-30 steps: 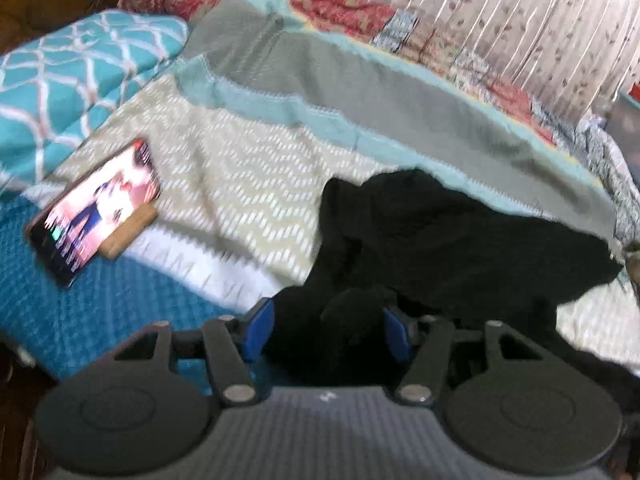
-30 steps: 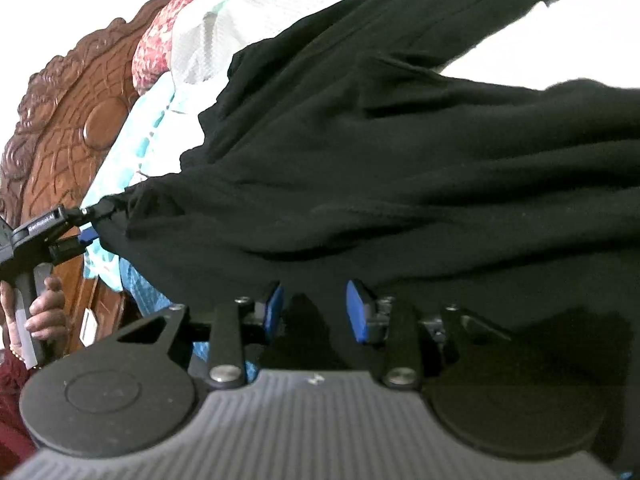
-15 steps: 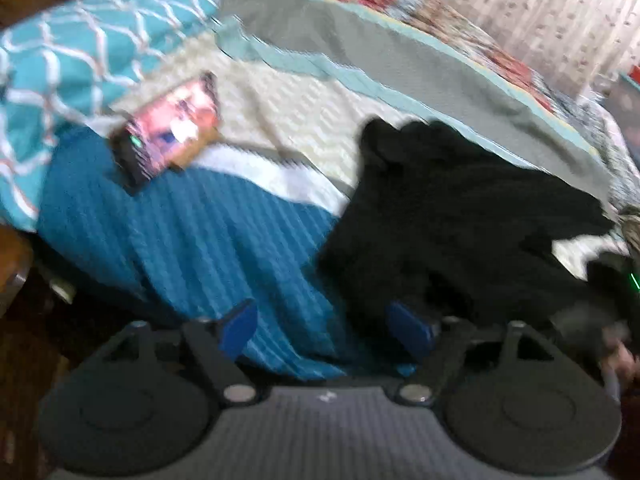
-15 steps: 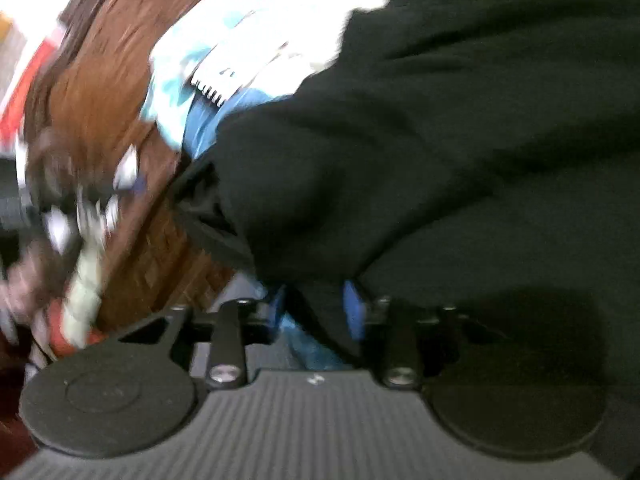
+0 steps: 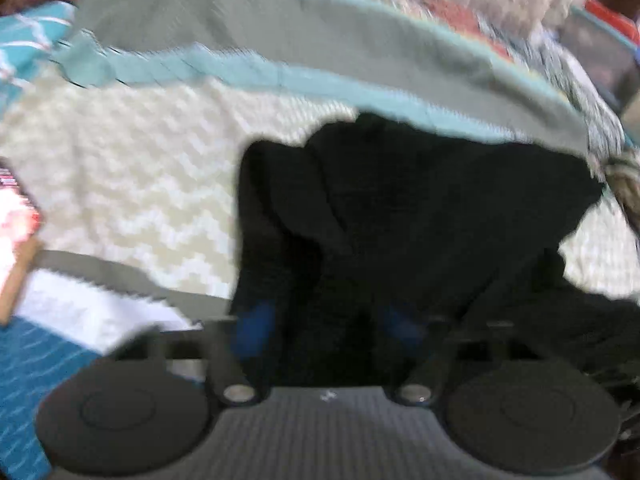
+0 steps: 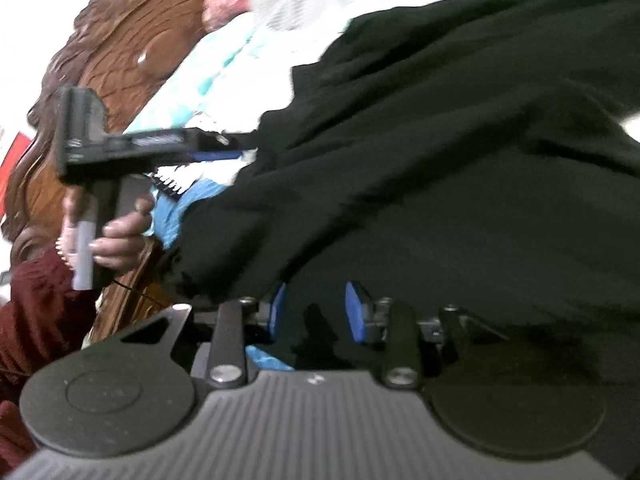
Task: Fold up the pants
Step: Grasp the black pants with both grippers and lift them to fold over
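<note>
Black pants (image 5: 420,200) lie crumpled on the bed's patterned cover (image 5: 140,180). My left gripper (image 5: 328,326) is at their near edge. Its jaws are closing, and a bunch of black cloth fills the gap between the blue pads (image 5: 256,328). The picture is blurred. In the right wrist view the pants (image 6: 440,140) fill most of the frame. My right gripper (image 6: 316,312) is shut on a fold of them at their lower edge. The left gripper (image 6: 244,152) shows there from the side, its tips at the pants' left edge, held by a hand (image 6: 120,236).
A phone (image 5: 12,216) with a lit screen lies on the cover at the far left. A teal pillow (image 5: 24,40) lies behind it. A carved wooden headboard (image 6: 112,60) stands behind the left gripper. Blue bedding (image 5: 32,360) hangs over the near edge.
The left gripper let go of the pants, swung out with its jaws wide, then came back onto their near edge with its jaws narrower. The right gripper kept its hold.
</note>
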Demonstrator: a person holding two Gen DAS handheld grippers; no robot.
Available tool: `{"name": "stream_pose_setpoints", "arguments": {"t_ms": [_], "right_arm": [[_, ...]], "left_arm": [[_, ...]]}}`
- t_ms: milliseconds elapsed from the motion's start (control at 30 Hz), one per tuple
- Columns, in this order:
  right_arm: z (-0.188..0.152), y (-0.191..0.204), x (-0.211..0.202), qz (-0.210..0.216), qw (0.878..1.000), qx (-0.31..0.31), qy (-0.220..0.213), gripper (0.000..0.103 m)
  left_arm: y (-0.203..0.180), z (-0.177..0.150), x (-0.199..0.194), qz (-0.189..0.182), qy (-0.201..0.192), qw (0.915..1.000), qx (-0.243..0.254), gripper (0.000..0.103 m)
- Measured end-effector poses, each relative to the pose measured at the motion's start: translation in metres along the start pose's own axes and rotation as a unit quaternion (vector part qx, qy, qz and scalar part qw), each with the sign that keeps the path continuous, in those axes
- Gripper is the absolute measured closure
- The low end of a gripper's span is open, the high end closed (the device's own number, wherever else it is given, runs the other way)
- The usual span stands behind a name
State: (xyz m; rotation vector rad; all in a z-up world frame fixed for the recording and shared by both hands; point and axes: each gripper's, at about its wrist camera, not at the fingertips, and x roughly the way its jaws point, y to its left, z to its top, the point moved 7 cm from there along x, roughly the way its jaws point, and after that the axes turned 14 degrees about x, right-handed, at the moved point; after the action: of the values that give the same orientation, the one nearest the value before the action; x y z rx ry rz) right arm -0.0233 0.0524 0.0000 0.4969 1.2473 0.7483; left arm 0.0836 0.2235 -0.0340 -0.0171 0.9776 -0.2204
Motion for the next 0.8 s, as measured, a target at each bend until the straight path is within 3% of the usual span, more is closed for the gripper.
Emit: {"name": "stream_pose_setpoints", "arguments": {"t_ms": [133,233,267,367,467,600,700,800], "right_arm": [[-0.001,-0.024,-0.01,-0.017,0.999,0.032,-0.003,0.067],[-0.002,-0.022,-0.007,-0.022,0.999,0.033,-0.003,0.067],[-0.002,-0.02,-0.003,-0.025,0.999,0.031,-0.003,0.067],[-0.002,-0.026,-0.003,-0.036,0.999,0.035,0.002,0.068],[0.001,-0.026,-0.008,-0.037,0.999,0.036,-0.001,0.067],[0.0,-0.014,-0.018,-0.025,1.0,0.012,-0.012,0.063],[0.006,0.006,-0.016,-0.008,1.0,-0.02,-0.01,0.063],[0.011,0.036,-0.006,0.013,0.998,-0.059,-0.002,0.058]], "left_arm": [[0.021,0.001,-0.016,0.024,-0.046,0.9985,-0.019,0.095],[0.058,-0.001,-0.033,0.032,-0.074,0.9927,-0.089,0.095],[0.066,-0.003,-0.03,0.036,-0.069,0.9917,-0.102,0.095],[0.065,-0.009,0.001,0.083,-0.022,0.9937,-0.072,0.094],[0.066,-0.015,0.017,0.169,0.007,0.9848,-0.041,0.094],[0.078,-0.025,-0.018,0.133,-0.016,0.9852,-0.107,0.091],[0.079,-0.039,-0.062,0.131,-0.048,0.9819,-0.128,0.08],[0.069,-0.061,-0.1,0.099,-0.077,0.981,-0.148,0.078]]}}
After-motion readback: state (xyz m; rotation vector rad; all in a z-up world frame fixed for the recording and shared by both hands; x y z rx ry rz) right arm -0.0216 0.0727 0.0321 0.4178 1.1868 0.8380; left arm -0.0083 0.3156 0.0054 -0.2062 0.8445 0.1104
